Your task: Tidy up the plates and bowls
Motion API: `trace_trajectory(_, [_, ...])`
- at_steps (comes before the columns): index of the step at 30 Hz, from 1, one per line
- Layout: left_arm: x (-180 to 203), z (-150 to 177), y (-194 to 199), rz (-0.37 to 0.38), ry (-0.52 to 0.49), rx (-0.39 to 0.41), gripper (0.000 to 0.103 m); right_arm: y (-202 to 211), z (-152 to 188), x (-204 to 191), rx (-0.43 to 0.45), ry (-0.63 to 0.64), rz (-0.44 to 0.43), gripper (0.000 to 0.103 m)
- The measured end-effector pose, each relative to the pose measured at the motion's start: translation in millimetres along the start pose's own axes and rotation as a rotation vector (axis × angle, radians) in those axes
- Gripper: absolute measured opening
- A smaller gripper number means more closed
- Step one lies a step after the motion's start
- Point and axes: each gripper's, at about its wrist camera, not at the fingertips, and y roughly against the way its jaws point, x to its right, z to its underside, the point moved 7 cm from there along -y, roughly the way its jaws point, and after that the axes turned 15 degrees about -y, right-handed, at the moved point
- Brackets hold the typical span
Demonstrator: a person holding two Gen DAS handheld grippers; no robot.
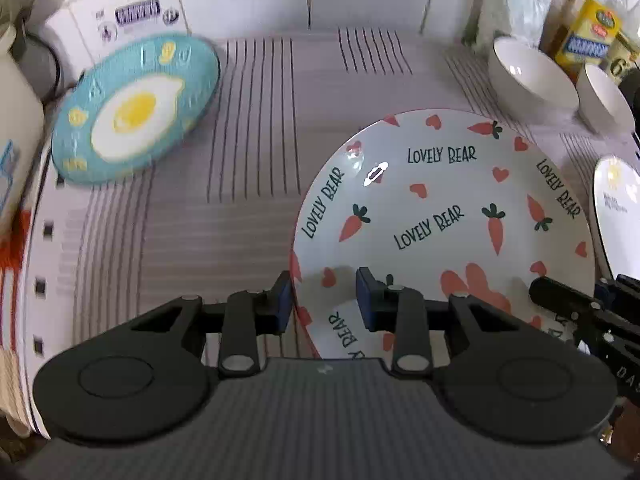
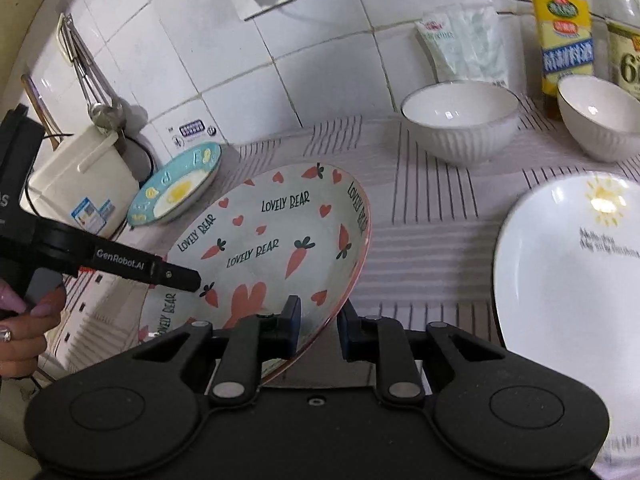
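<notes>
Carrot plate (image 1: 440, 208): glazed ceramic, stiff, slippery, breakable; hold at rim. Left gripper (image 1: 324, 300) and right gripper (image 2: 318, 326) straddle opposite rims, jaws part-open, contact uncertain.

Striped cloth (image 1: 240, 220) carries egg plate (image 1: 136, 112), two bowls (image 2: 460, 120), sun plate (image 2: 568, 280).

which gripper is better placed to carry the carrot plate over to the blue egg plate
Left. The left gripper straddles the carrot plate rim on the side facing the blue egg plate; the right gripper straddles the rim farther away.
</notes>
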Motion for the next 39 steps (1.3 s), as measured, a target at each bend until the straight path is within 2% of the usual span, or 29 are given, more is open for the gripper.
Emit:
trace_trajectory(7, [-22.7, -32.9, -10.1, -0.027, -0.007, 0.030, 0.031, -25.8, -33.1, -9.2, 0.025, 0.012, -0.028, 0.024])
trace_trajectory(17, [-41.2, -68.3, -42.9, -0.037, 0.010, 0.003, 0.031, -59.3, -60.8, -15.1, 0.015, -0.001, -0.012, 0.024])
trace_trajectory(21, [-35.5, -72.9, -63.5, -0.062, -0.023, -0.030, 0.031, -72.0, -64.5, -13.6, 0.018, 0.002, 0.041, 0.023])
trace_trajectory(24, [-28.6, -78.0, -64.1, -0.119, -0.073, -0.013, 0.031, -77.4, -68.7, -13.1, 0.029, -0.017, 0.070, 0.023])
trace_trajectory(28, [-26.9, -82.9, -61.0, -0.124, -0.058, -0.003, 0.031, -85.3, -66.5, -5.5, 0.006, -0.059, 0.108, 0.023])
trace_trajectory(31, [-26.1, -84.6, -60.5, -0.152, -0.066, -0.007, 0.026, -89.3, -64.2, 0.7, -0.031, -0.110, 0.120, 0.026])
trace_trajectory(33, [-23.4, -83.9, -60.1, -0.173, -0.080, 0.007, 0.029, -89.4, -61.0, 1.2, -0.030, -0.096, 0.149, 0.026])
trace_trajectory(36, [-19.7, -81.7, -55.4, -0.209, -0.104, -0.009, 0.029, -78.1, -57.4, -1.1, -0.007, -0.017, 0.228, 0.040])
trace_trajectory(39, [-19.9, -78.3, -44.2, -0.208, -0.083, -0.011, 0.029, -53.1, -56.6, 4.2, -0.009, -0.031, 0.198, 0.042])
